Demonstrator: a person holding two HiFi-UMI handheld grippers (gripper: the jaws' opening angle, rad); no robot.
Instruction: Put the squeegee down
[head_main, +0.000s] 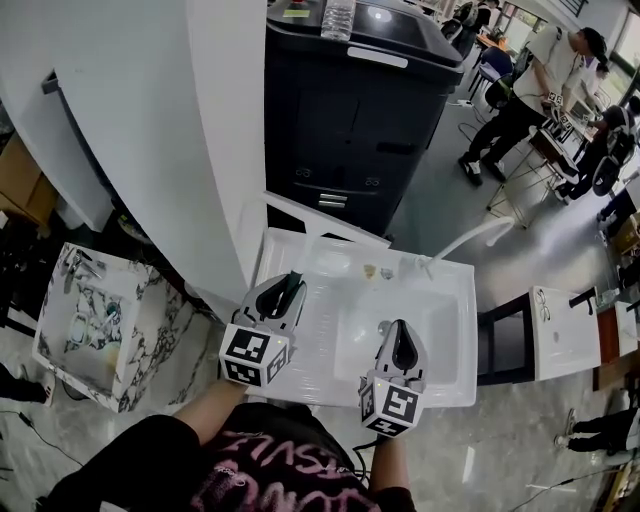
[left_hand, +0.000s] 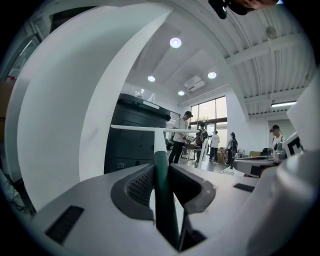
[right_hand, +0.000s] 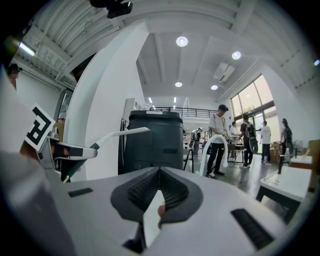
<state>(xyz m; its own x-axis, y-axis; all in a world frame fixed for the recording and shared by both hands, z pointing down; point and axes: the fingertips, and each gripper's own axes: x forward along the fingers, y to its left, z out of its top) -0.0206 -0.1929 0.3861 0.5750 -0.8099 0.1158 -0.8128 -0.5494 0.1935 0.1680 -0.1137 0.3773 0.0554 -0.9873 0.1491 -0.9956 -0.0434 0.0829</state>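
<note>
The squeegee (head_main: 294, 280) has a dark green handle, a white neck and a long white blade. My left gripper (head_main: 283, 297) is shut on the green handle above the left part of the white sink (head_main: 450, 330). In the left gripper view the handle (left_hand: 163, 195) stands upright between the pads, and the blade (left_hand: 150, 129) lies level above them. My right gripper (head_main: 400, 337) hovers over the sink's basin, shut, with nothing that I can make out in it. The right gripper view shows its jaws (right_hand: 159, 172) closed and the squeegee (right_hand: 107, 137) off to the left.
A white curved faucet (head_main: 470, 240) rises at the sink's back right. Behind the sink stands a tall black copier (head_main: 350, 110) with a water bottle (head_main: 338, 18) on top. A white pillar (head_main: 200, 120) is at the left, a marble-patterned box (head_main: 90, 330) beside it. People stand at the far right.
</note>
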